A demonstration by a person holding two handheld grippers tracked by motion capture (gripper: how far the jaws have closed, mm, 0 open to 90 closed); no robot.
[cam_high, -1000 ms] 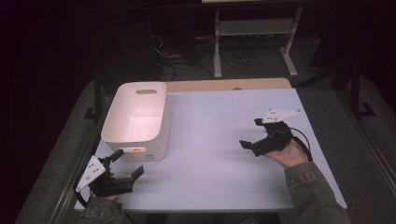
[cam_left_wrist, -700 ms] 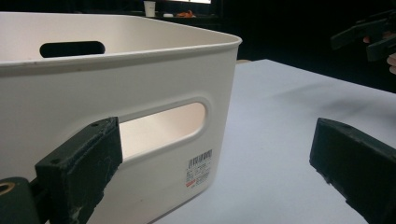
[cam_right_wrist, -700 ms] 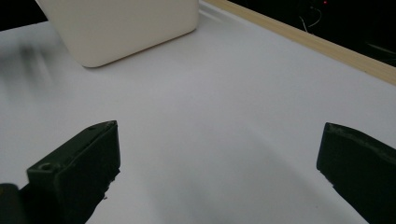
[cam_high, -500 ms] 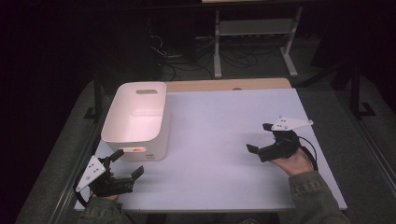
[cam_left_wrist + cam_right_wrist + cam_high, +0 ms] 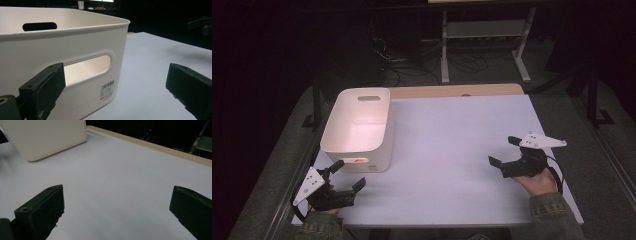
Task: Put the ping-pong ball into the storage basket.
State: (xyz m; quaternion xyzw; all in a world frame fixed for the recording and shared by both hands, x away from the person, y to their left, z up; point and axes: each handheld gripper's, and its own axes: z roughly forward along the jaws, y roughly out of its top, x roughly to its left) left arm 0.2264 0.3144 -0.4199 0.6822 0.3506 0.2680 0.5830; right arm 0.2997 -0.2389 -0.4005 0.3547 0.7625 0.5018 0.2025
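High view: white table (image 5: 452, 150), dark room.

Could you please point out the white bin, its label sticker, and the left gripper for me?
white bin (image 5: 362, 131): high view, on its inner floor.
label sticker (image 5: 107, 89): left gripper view, on the barcode below the handle slot.
left gripper (image 5: 348, 176): high view, midway between its open jaws.

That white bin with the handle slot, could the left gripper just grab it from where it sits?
Probably yes. The left gripper sits open right by the white bin, one jaw already before the near handle slot, and nothing lies between them on the table.
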